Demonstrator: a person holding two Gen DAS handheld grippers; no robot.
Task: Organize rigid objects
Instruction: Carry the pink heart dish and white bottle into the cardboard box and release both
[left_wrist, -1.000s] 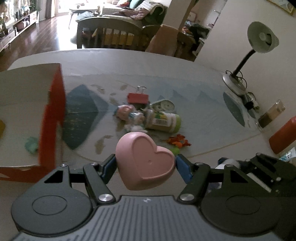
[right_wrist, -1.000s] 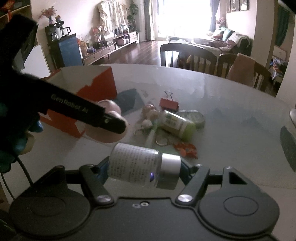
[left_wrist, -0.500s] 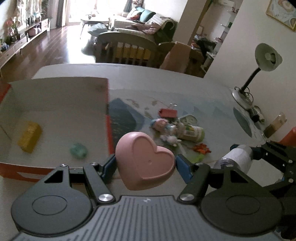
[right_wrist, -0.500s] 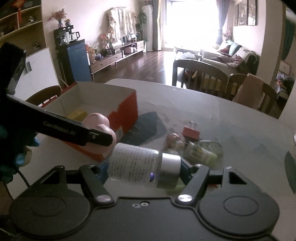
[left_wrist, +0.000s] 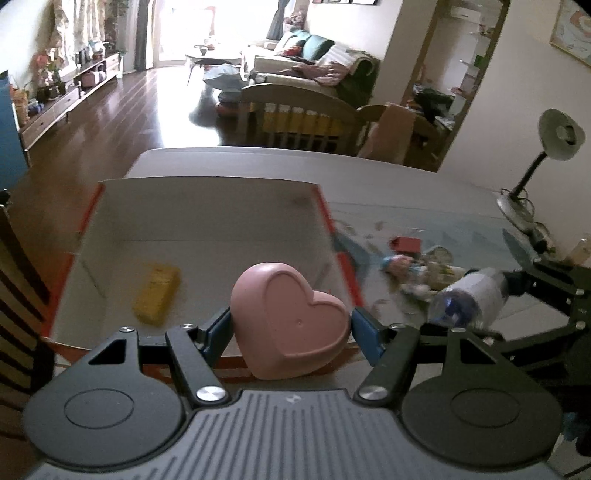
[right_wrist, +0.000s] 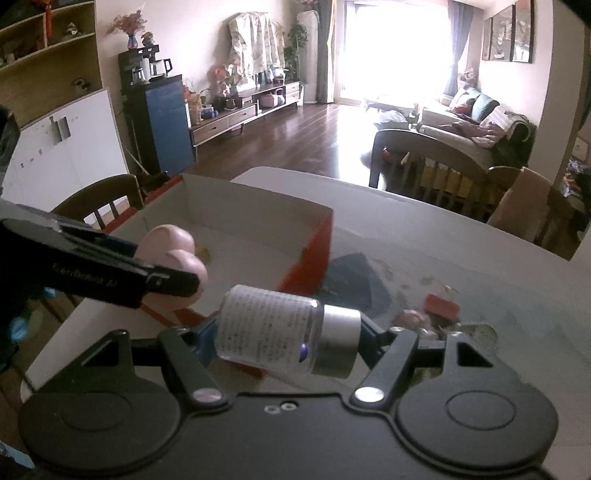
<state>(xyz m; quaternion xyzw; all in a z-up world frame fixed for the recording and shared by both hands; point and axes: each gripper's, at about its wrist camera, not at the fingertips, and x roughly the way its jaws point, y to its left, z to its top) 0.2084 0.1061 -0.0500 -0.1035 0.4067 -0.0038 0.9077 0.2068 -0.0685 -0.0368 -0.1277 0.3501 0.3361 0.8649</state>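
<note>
My left gripper (left_wrist: 290, 325) is shut on a pink heart-shaped box (left_wrist: 291, 319) and hangs over the near rim of the red cardboard box (left_wrist: 328, 218). A yellow block (left_wrist: 157, 291) lies on the box's white floor. My right gripper (right_wrist: 288, 332) is shut on a small clear bottle (right_wrist: 273, 326) with a printed label and a silver cap, held crosswise just right of the red cardboard box (right_wrist: 314, 254). The bottle (left_wrist: 467, 297) and the right gripper also appear at the right of the left wrist view. The pink heart (right_wrist: 173, 258) shows in the right wrist view too.
A heap of small things lies on the table right of the box: a red binder clip (left_wrist: 406, 243), a figurine (left_wrist: 400, 264), a green-labelled bottle (left_wrist: 443, 275). A desk lamp (left_wrist: 554, 147) stands at the far right. Chairs (right_wrist: 103, 199) ring the table.
Both grippers have travelled left with their loads, from above the heap to the red box. The box's inside with the yellow block has come into full view.
</note>
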